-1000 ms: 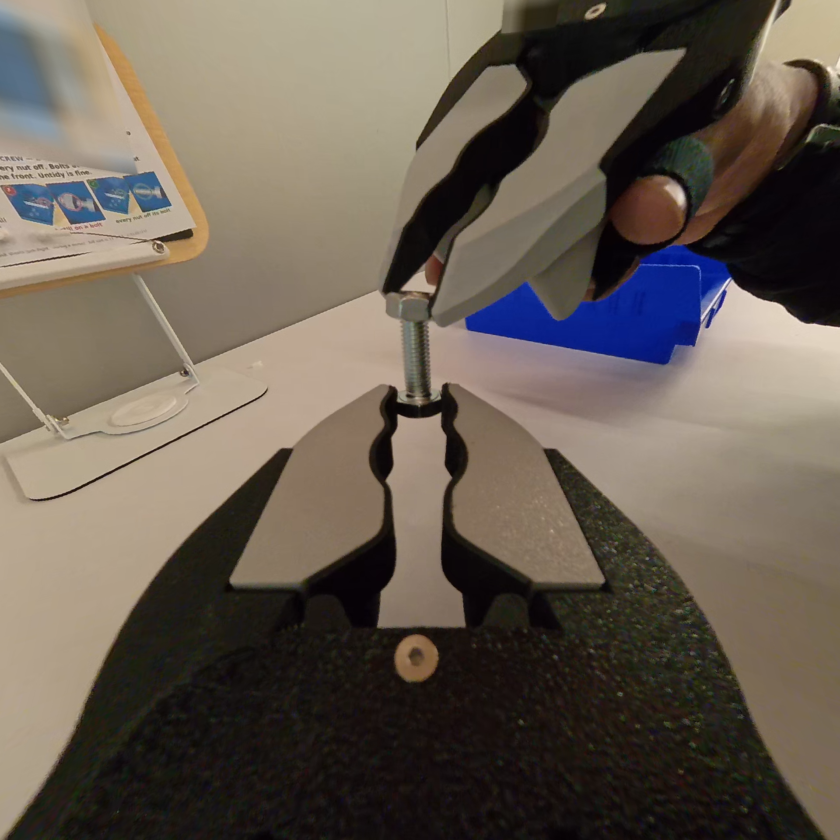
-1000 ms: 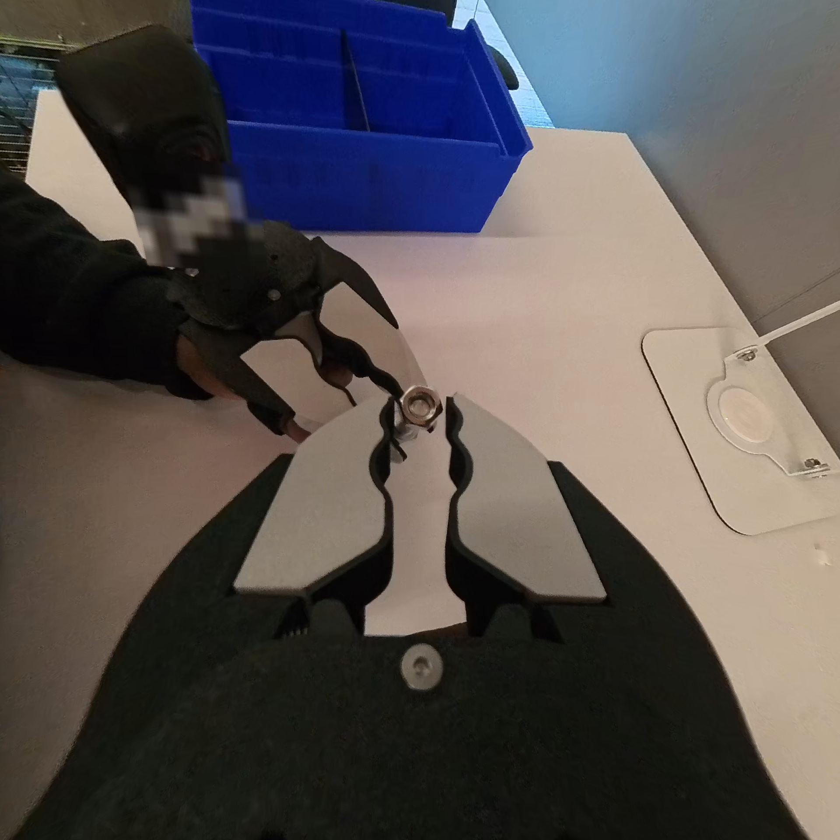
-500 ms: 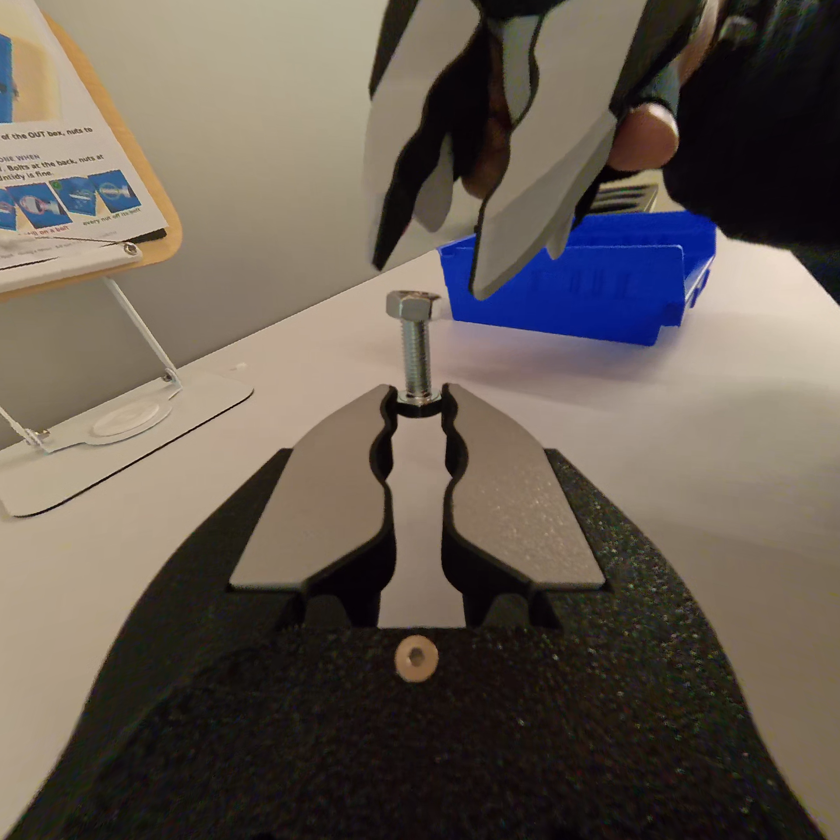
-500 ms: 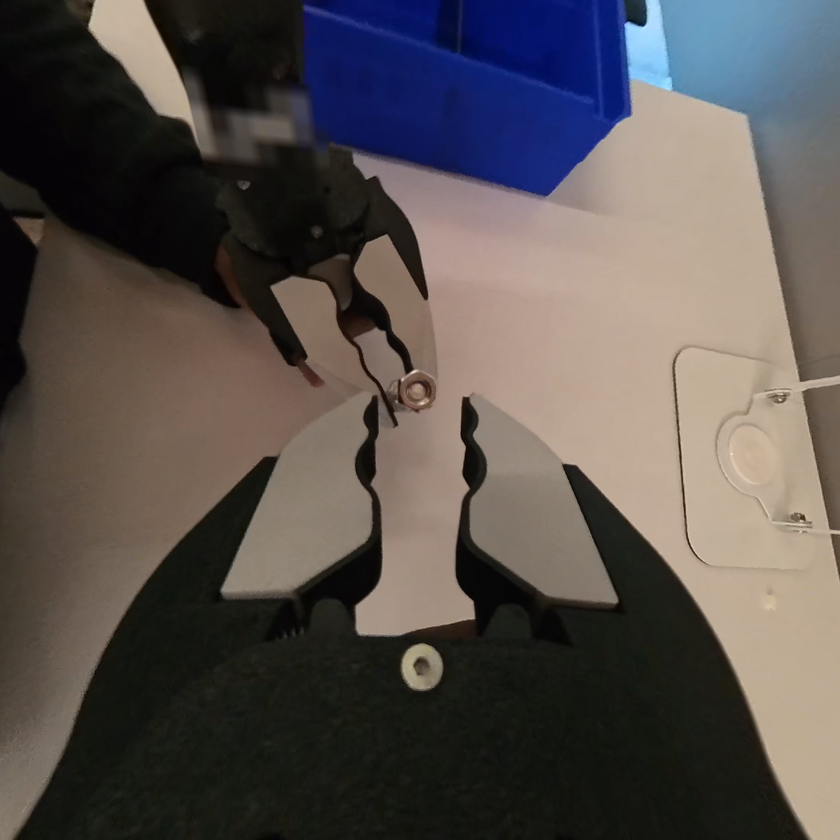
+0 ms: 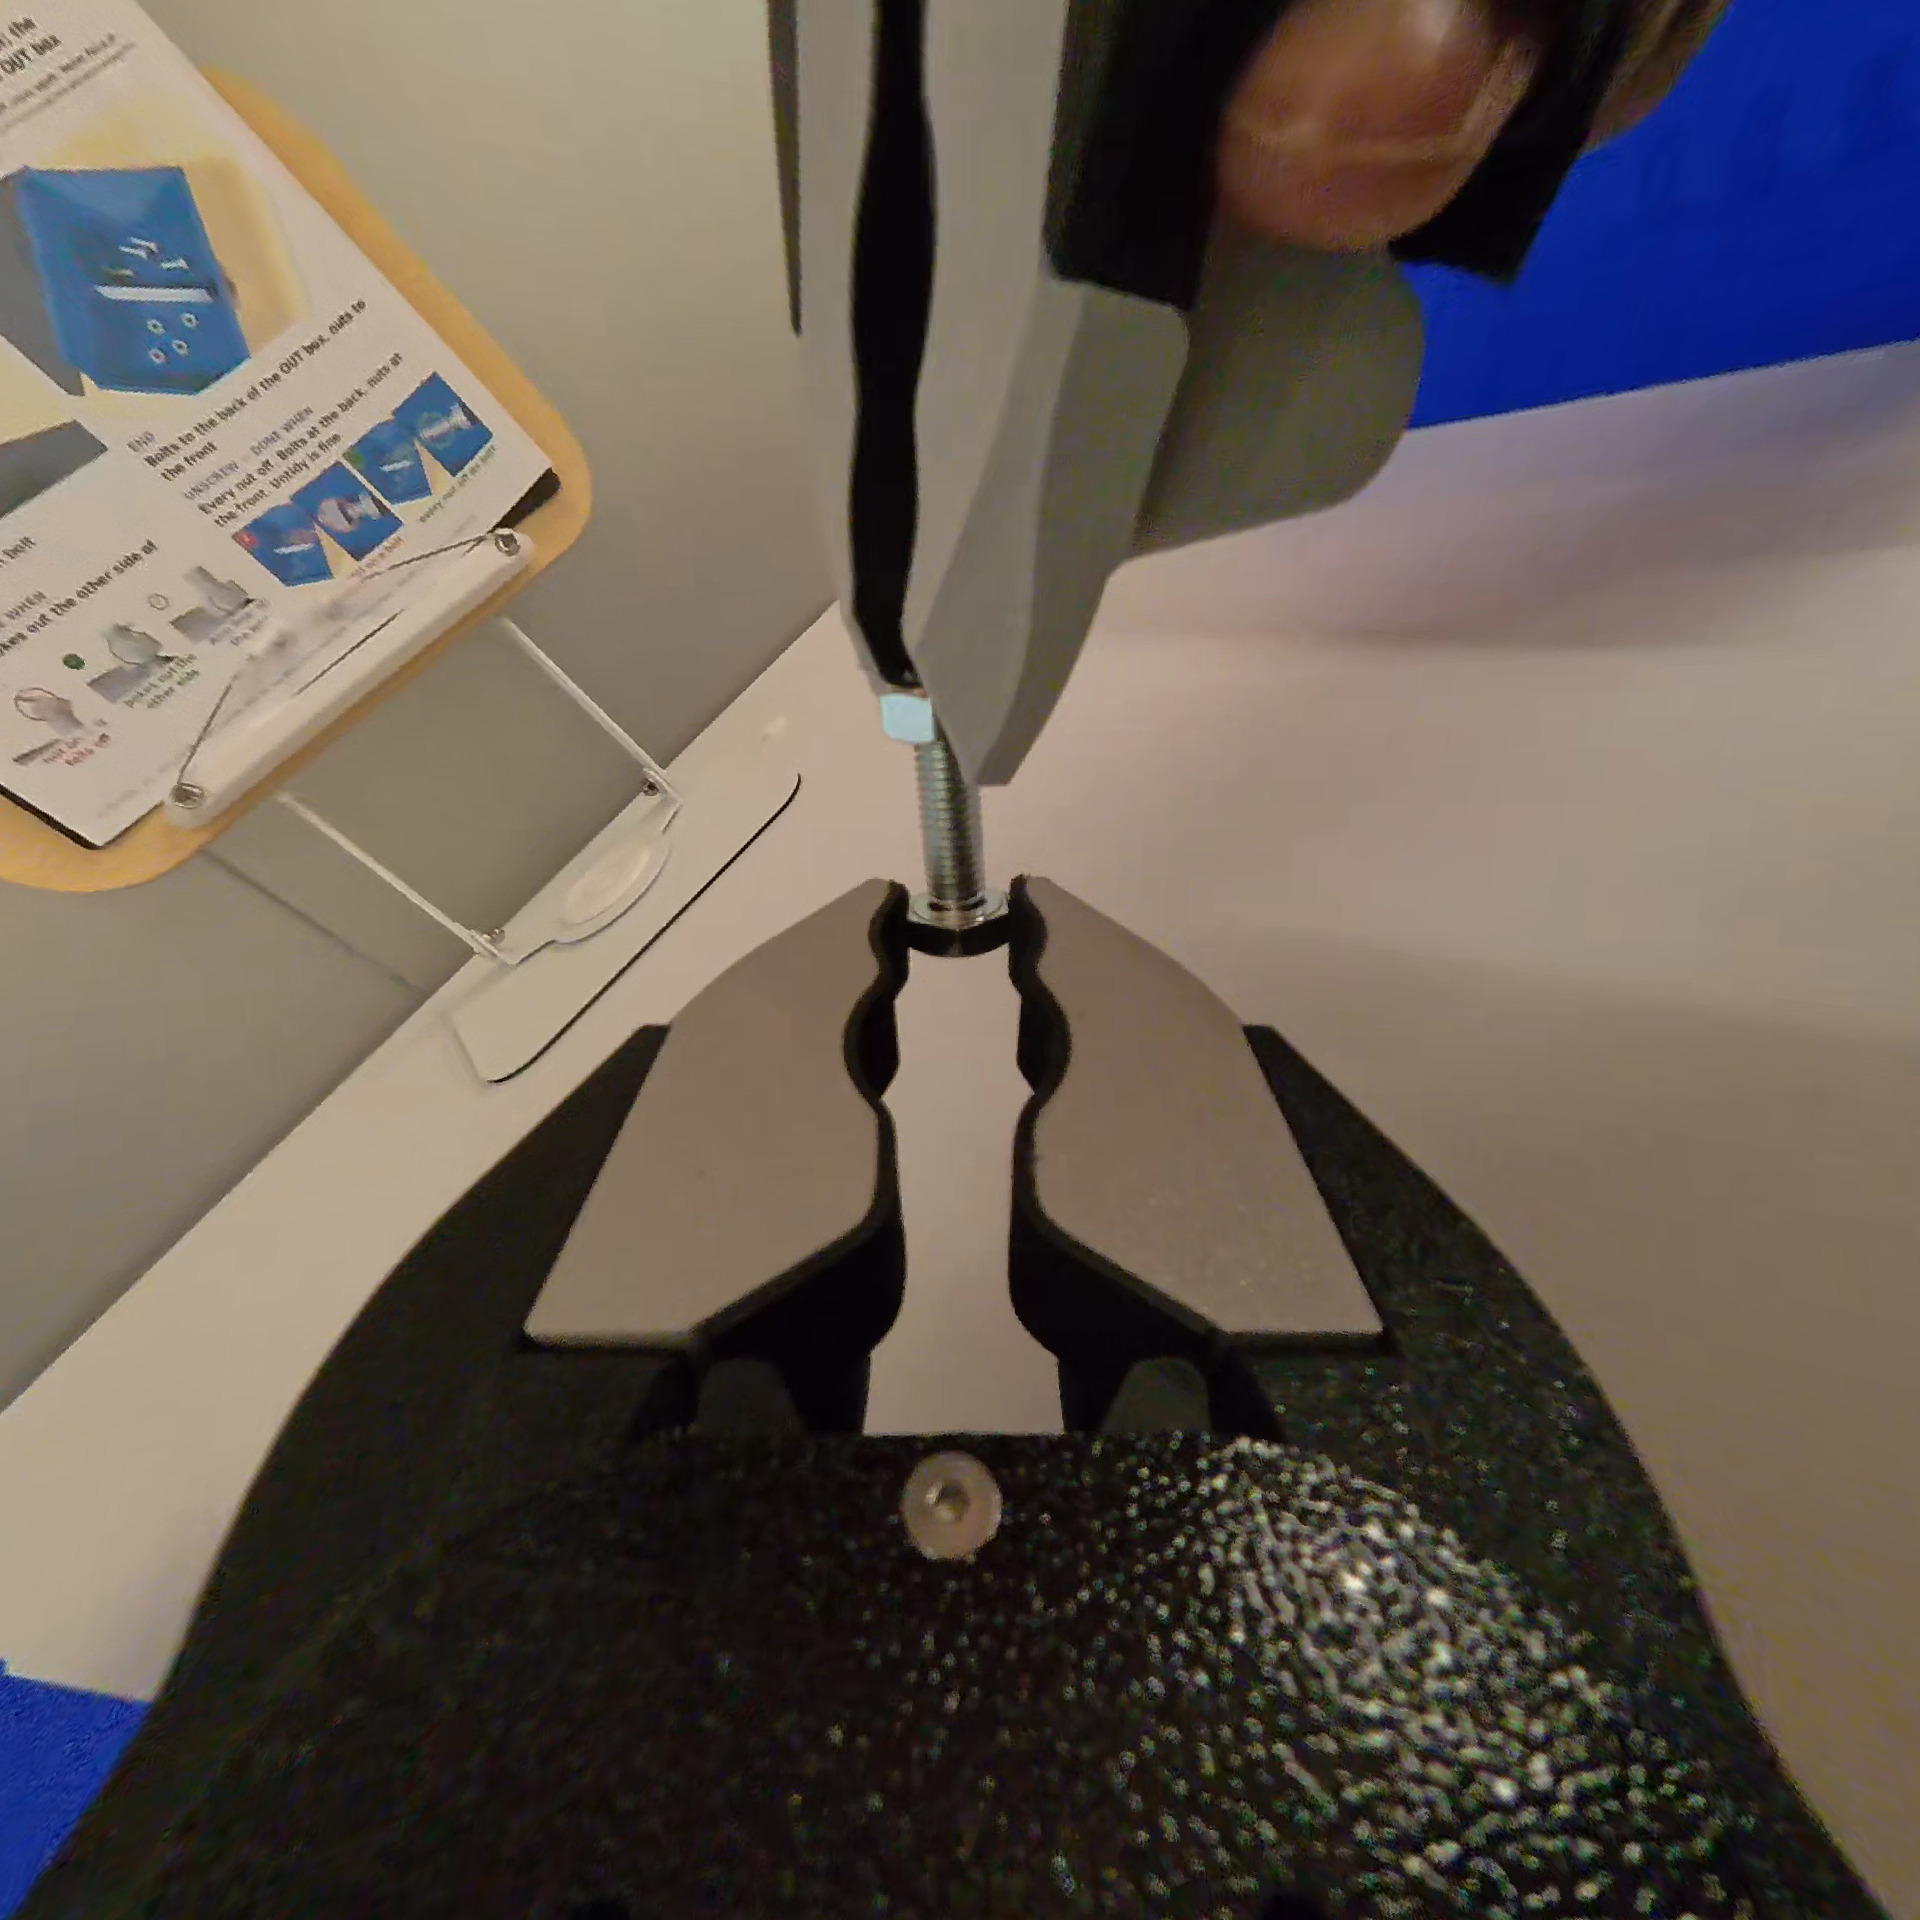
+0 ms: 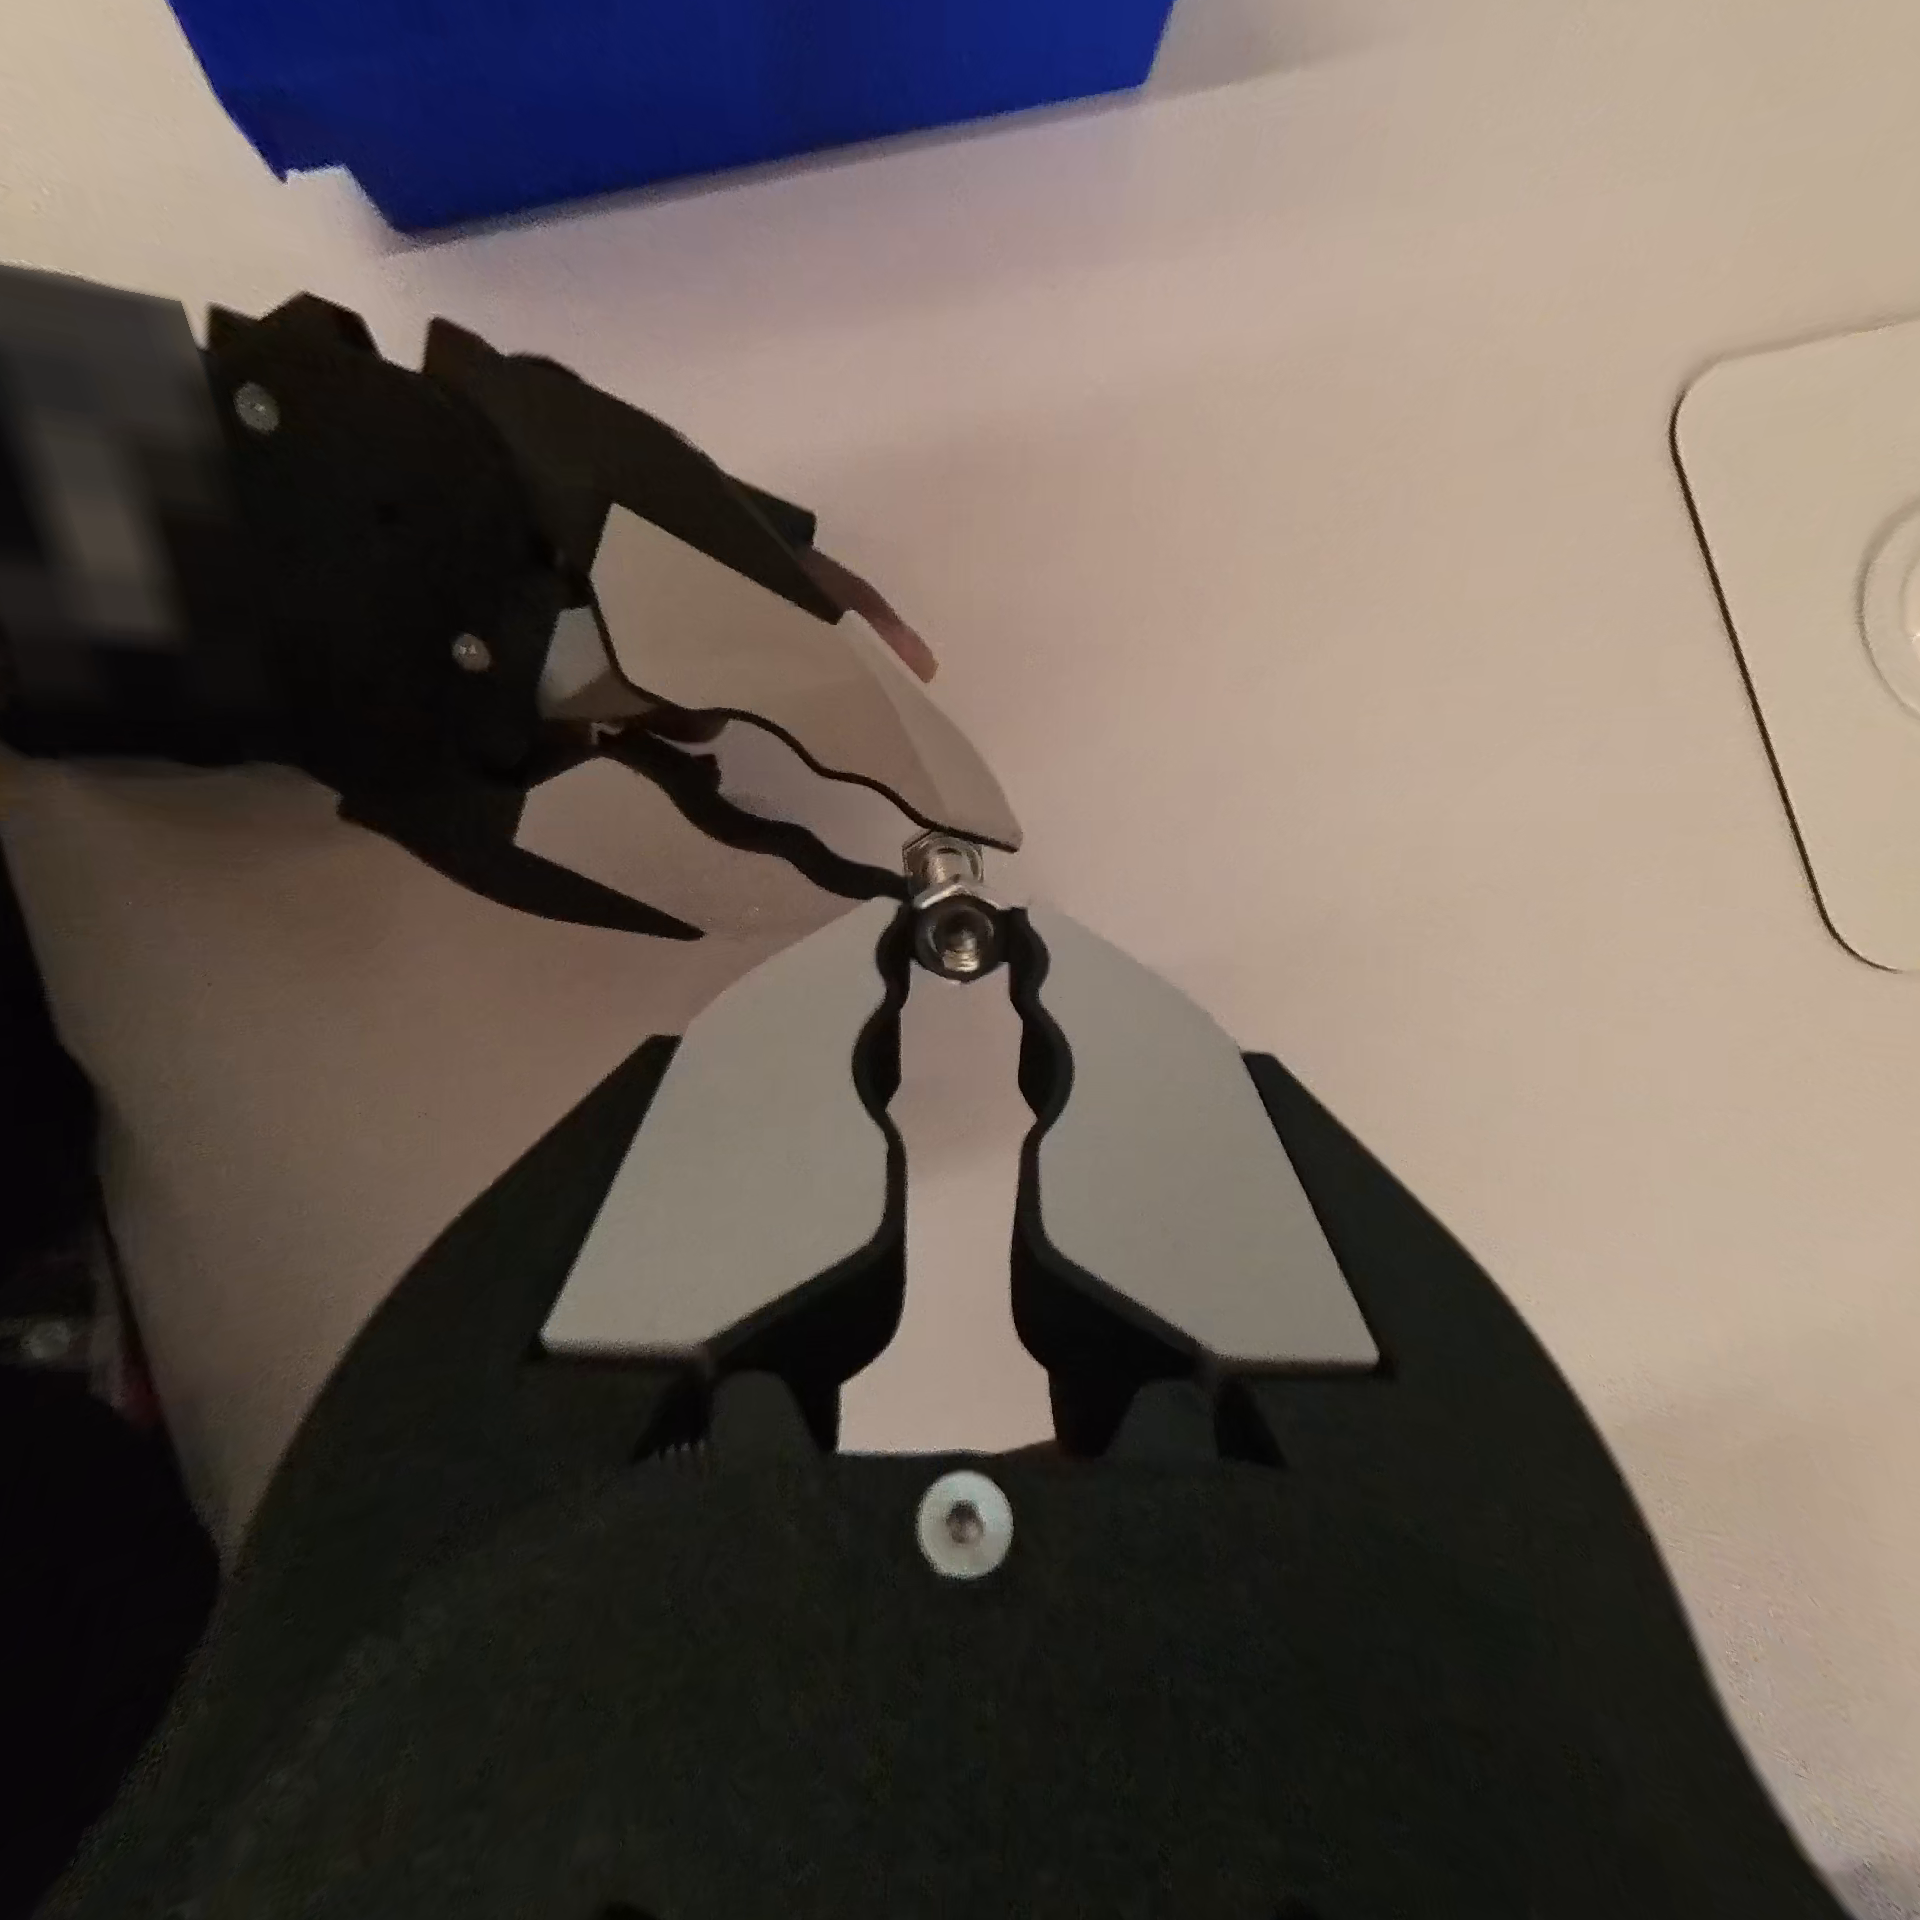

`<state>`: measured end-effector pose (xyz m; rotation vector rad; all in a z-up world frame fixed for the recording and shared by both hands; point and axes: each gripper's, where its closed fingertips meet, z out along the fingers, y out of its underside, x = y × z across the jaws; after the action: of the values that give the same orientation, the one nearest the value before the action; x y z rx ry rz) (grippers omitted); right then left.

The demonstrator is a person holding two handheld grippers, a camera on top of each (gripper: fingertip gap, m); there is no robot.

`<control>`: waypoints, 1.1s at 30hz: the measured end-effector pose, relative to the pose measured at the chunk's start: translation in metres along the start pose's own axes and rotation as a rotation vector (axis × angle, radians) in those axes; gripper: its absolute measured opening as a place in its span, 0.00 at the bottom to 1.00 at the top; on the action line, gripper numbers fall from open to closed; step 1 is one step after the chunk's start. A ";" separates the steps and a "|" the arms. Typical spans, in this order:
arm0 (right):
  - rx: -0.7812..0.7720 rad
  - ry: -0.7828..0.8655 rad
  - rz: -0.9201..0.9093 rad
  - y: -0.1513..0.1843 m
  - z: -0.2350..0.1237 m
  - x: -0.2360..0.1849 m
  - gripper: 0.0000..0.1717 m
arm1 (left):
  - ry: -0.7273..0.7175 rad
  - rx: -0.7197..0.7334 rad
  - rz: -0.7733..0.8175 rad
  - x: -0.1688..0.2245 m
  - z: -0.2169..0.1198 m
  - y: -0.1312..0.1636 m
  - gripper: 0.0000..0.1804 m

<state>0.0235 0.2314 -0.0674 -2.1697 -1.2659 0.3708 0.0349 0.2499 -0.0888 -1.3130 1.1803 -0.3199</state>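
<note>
One silver bolt (image 5: 942, 821) is standing upright at frame centre, one nut (image 5: 951, 916) threaded on it. The left gripper (image 5: 951, 920) is pinching that nut; the right gripper (image 6: 954, 935) is clamping the bolt's hex head. One blue bin (image 6: 665, 94) is sitting along the top, one document stand (image 5: 239, 520) at upper left.

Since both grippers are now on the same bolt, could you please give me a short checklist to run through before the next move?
1. Left gripper clamped on the silver hex nut at the bolt's lower end: ok.
2. Right gripper closed on the hex head of the silver threaded bolt: ok.
3. Bolt shank upright between the two grippers: ok.
4. Thread bare between head and nut: ok.
5. White table beneath clear of loose parts: ok.
6. Nut turning freely: cannot tell.
</note>
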 end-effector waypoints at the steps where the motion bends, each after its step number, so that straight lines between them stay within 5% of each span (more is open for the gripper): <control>1: 0.010 -0.001 -0.001 -0.001 0.000 0.000 0.10 | 0.012 0.007 -0.020 0.000 0.000 -0.001 0.10; 11: 0.001 0.029 -0.307 -0.003 -0.009 -0.004 0.26 | 0.153 0.098 -0.229 0.008 -0.001 -0.010 0.10; 21: -0.112 -0.013 -0.647 0.010 -0.013 -0.007 0.12 | 0.214 0.083 -0.149 0.022 0.000 -0.010 0.10; 24: -0.162 -0.017 -0.569 0.017 -0.008 -0.005 0.11 | 0.188 0.039 -0.076 0.024 0.002 -0.004 0.10; 28: -0.168 -0.007 -0.158 0.019 0.000 0.000 0.11 | 0.097 -0.040 0.023 0.016 0.004 0.007 0.10; 33: -0.126 -0.006 -0.152 0.018 -0.002 0.001 0.13 | 0.123 -0.029 -0.023 0.017 0.004 0.005 0.10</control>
<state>0.0373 0.2247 -0.0770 -2.1593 -1.4819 0.2408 0.0434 0.2407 -0.1024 -1.3481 1.2782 -0.4063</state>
